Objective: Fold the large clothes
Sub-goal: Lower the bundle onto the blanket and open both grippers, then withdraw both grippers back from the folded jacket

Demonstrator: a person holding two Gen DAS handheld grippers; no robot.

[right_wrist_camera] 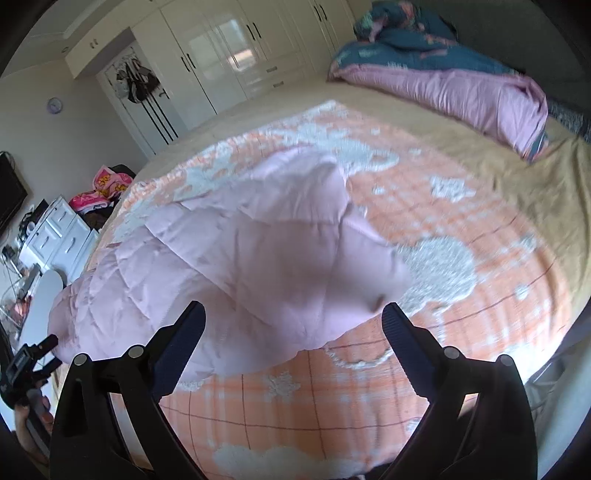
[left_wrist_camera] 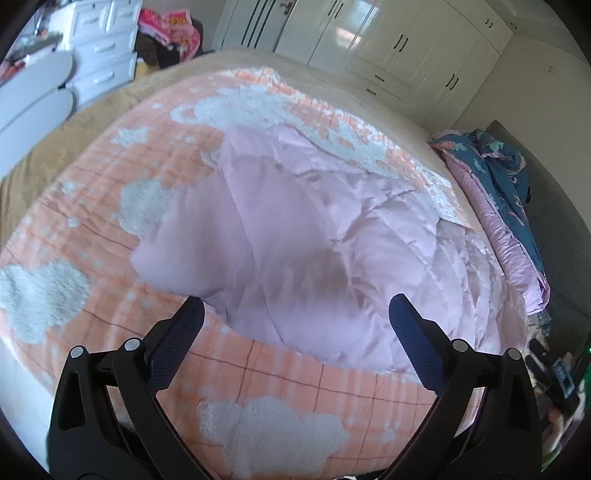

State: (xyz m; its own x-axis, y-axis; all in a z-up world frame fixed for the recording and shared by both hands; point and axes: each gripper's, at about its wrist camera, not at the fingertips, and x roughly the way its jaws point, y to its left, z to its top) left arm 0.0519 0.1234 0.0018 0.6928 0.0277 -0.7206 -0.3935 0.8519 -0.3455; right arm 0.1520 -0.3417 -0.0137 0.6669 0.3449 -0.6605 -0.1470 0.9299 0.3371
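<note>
A large pale pink quilted garment point(left_wrist_camera: 303, 240) lies spread and rumpled on an orange checked blanket point(left_wrist_camera: 92, 206) with white fluffy clouds. My left gripper point(left_wrist_camera: 295, 314) is open and empty, hovering just above the garment's near edge. In the right wrist view the same garment point(right_wrist_camera: 240, 251) lies ahead, one limp end reaching toward the right. My right gripper point(right_wrist_camera: 293, 317) is open and empty above its near edge. The left gripper point(right_wrist_camera: 29, 365) shows at the far left of the right wrist view.
The blanket covers a tan bed point(right_wrist_camera: 517, 166). A bunched teal and pink duvet point(right_wrist_camera: 443, 77) lies at the bed's far side. White wardrobes point(right_wrist_camera: 229, 55) line the wall. White drawers point(left_wrist_camera: 103, 48) and a pile of pink clothes point(left_wrist_camera: 173, 29) stand beside the bed.
</note>
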